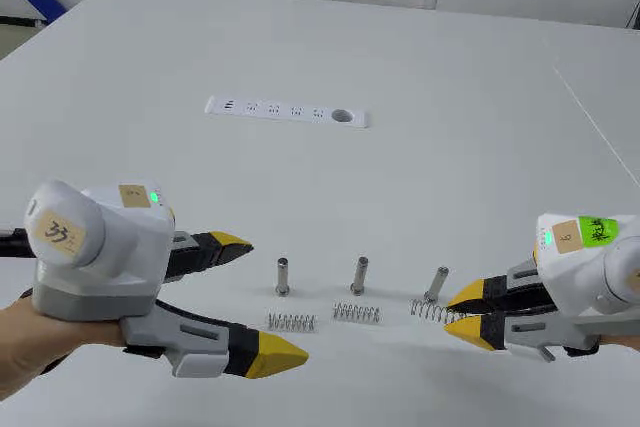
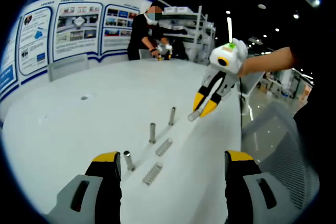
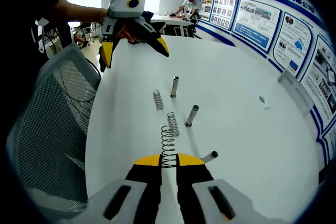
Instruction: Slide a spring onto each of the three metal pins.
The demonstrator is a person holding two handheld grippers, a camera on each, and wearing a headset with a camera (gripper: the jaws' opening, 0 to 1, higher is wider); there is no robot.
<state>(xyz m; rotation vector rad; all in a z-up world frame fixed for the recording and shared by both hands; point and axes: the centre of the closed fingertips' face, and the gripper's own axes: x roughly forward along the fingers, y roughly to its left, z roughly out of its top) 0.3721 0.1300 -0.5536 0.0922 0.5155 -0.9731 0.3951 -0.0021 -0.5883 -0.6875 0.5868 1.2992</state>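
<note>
Three bare pins [image 1: 359, 274]; right gripper [image 1: 450, 317] jaws pinch a coiled spring [image 3: 167, 145] (left gripper [image 1: 277, 299] jaws wide).

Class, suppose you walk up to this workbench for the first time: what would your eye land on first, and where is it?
Three metal pins stand upright in a row on the white table, two springs lying loose just in front. The right gripper is shut on the end of a third spring at the row's right end; the left gripper hangs open at the left end.
</note>
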